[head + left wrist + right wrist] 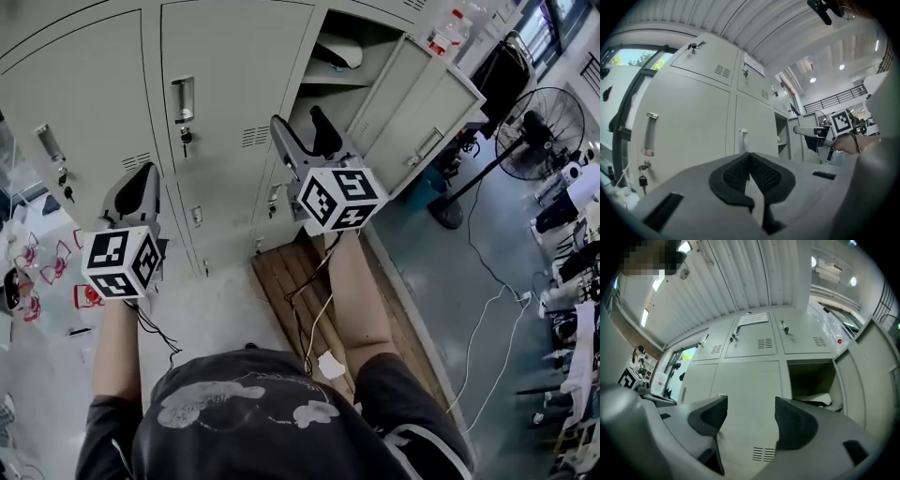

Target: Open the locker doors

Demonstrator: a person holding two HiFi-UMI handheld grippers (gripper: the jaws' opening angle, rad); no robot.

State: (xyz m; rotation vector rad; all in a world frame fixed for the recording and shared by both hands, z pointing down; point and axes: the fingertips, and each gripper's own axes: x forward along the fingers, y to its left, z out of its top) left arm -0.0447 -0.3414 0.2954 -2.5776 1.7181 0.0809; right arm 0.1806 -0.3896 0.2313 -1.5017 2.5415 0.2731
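Right tongs [302, 133] stand released and empty, likely readied for the closed pale-grey metal locker door [225, 56] at twelve o'clock. Left tongs [141, 183] are clenched on nothing. Neighbouring open door [424, 112] hangs at two o'clock.

Nothing legible: the paper sheet [753, 318] on an upper locker door [751, 342] is too blurred.
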